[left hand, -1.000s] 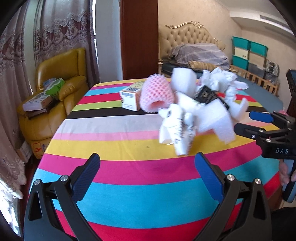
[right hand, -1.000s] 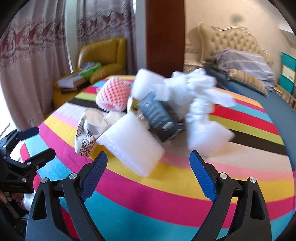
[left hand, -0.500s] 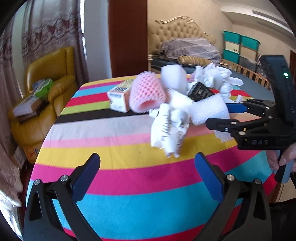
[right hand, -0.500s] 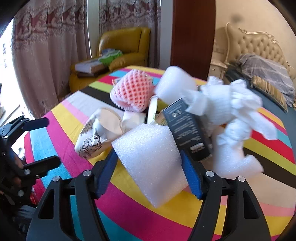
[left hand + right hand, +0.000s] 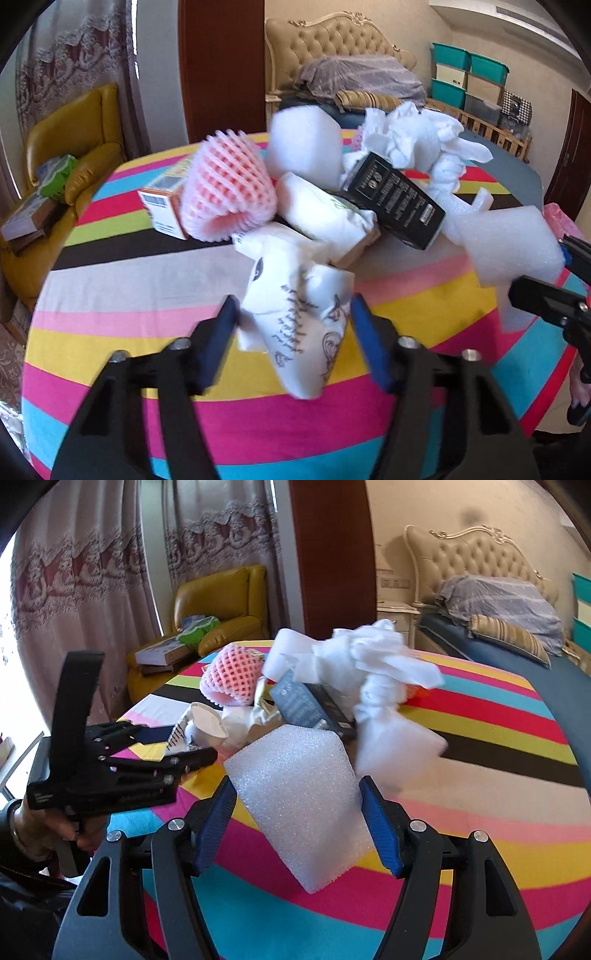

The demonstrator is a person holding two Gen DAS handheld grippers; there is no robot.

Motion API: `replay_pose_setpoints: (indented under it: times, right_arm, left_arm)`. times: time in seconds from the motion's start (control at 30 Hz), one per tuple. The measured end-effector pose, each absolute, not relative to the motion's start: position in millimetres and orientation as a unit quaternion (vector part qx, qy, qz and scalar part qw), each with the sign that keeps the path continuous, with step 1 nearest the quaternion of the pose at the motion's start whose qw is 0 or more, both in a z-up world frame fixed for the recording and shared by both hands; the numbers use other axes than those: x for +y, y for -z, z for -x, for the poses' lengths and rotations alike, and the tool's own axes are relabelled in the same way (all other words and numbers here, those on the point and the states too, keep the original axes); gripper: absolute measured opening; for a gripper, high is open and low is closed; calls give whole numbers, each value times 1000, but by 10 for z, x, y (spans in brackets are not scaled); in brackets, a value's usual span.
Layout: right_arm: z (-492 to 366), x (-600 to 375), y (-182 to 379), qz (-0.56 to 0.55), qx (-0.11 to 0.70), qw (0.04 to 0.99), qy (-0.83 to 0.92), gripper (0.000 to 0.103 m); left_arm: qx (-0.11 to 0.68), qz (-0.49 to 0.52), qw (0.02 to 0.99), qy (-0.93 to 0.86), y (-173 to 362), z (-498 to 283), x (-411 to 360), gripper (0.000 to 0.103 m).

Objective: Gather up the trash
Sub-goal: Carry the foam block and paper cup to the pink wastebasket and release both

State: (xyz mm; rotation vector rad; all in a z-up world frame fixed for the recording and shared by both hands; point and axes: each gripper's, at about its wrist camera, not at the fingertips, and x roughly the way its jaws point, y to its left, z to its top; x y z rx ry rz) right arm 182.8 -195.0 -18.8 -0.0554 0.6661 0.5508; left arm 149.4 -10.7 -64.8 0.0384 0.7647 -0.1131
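Observation:
A heap of trash lies on the striped round table (image 5: 122, 332). My left gripper (image 5: 293, 321) is shut on a crumpled white paper cup with dark script (image 5: 299, 325); the cup also shows in the right wrist view (image 5: 201, 727). My right gripper (image 5: 297, 805) is shut on a white foam block (image 5: 299, 805), held a little above the cloth; the block also shows in the left wrist view (image 5: 509, 243). Behind them lie a pink foam fruit net (image 5: 229, 188), a black box (image 5: 399, 203), a small orange-and-white carton (image 5: 162, 203), white foam pieces (image 5: 306, 147) and crumpled white tissue (image 5: 417, 140).
A yellow armchair (image 5: 66, 155) with books and a green pack stands left of the table. A bed (image 5: 498, 602) lies behind it. Teal storage bins (image 5: 469, 81) are stacked at the back right. Curtains (image 5: 85, 590) hang on the left.
Both grippers moved in toward the heap and closed. The left one went from wide open to shut on the paper cup. The right one closed on the foam block and lifted it slightly.

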Motion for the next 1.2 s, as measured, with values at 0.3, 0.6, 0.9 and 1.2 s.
replay_pose_setpoints:
  times: [0.3,0.6,0.9,1.2]
  right_arm:
    - [-1639,-2380,190,-4,308,923,-232,65]
    - [-1482,-2999,89,-19,278,948,-156,65]
    - [-1400,-3827,-50,-32,249,967,-50,65]
    - [-1270,-4982,-55,-40,244,966,80,65]
  left_arm:
    - [321,-70,940,87,434,-1246,-494,58]
    - [279,-81,946,146,223,-1209,-1191,58]
    - [247,-89,934,242,45,-1388,-2189,59]
    - [235,-91,899,357,22,-1560,-3437,59]
